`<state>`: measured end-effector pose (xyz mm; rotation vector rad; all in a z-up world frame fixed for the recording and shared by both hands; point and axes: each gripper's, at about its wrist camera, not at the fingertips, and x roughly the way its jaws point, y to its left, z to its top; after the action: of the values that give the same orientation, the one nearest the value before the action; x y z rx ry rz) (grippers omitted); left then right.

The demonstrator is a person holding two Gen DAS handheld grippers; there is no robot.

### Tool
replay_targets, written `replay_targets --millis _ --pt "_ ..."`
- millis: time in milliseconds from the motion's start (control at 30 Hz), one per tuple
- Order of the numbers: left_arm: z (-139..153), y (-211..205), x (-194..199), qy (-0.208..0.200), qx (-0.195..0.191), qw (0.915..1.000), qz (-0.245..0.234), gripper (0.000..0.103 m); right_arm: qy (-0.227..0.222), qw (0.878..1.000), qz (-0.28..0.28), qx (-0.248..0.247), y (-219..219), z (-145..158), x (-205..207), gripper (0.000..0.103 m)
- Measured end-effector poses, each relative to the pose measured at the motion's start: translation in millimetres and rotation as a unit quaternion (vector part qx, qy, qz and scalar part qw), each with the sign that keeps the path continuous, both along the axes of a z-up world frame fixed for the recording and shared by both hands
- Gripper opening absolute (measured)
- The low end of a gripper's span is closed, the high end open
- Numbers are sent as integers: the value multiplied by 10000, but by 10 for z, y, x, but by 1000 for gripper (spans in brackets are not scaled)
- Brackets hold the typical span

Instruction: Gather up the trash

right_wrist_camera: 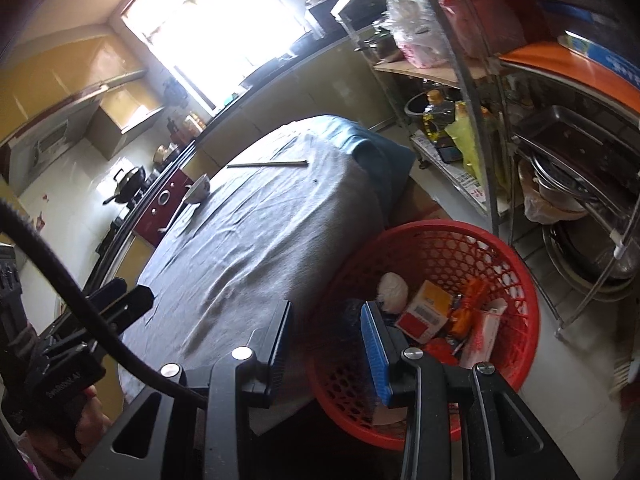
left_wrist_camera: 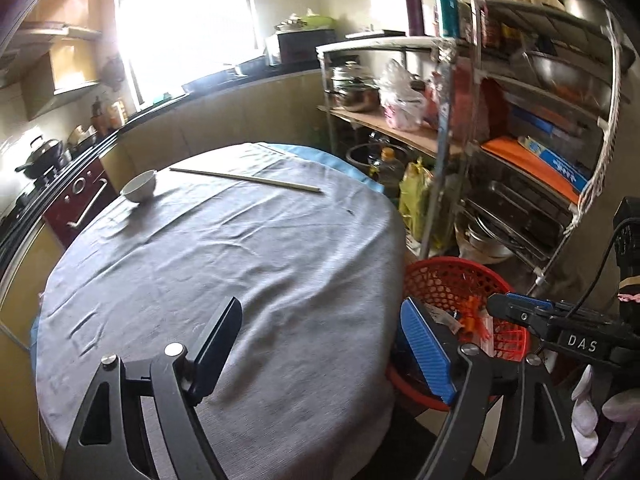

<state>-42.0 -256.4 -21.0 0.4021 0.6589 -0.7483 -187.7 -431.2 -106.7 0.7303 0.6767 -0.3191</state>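
Note:
A red mesh basket (right_wrist_camera: 480,248) stands on the floor right of the table and holds trash: a crumpled white paper ball (right_wrist_camera: 393,287), a yellow and red box (right_wrist_camera: 425,312), orange wrappers (right_wrist_camera: 466,312) and a white carton (right_wrist_camera: 482,334). It also shows in the left wrist view (left_wrist_camera: 448,276). My left gripper (left_wrist_camera: 324,340) is open and empty above the table's near right edge. My right gripper (right_wrist_camera: 326,338) is open and empty over the basket's left rim; it also shows in the left wrist view (left_wrist_camera: 516,312).
The table wears a grey cloth (left_wrist_camera: 224,256) and bears a white bowl (left_wrist_camera: 139,189) and chopsticks (left_wrist_camera: 244,179) at the far side. A metal rack (left_wrist_camera: 500,128) of pots and bags stands right. A stove with a wok (left_wrist_camera: 44,158) is at the left.

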Motion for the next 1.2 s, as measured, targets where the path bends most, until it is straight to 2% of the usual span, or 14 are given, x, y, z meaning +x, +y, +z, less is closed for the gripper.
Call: replay_targets --millis 367,667,733,767,1200 --pt "131 649 266 -108 -230 9962 835 84 107 9973 568 -446 537 268 394 39" --pt "197 1296 449 -387 -345 9848 1659 90 118 9911 987 -889 1045 506 727 42" --pt "214 1434 475 -495 -332 9814 1827 90 117 9894 1060 -991 1160 556 782 54" --pt "219 1470 483 -506 -338 9807 1859 90 109 9886 1084 -1035 1208 579 803 56" --pt "361 2132 619 -618 -504 9657 2470 90 8 9708 1725 -1666 1892 942 1279 56"
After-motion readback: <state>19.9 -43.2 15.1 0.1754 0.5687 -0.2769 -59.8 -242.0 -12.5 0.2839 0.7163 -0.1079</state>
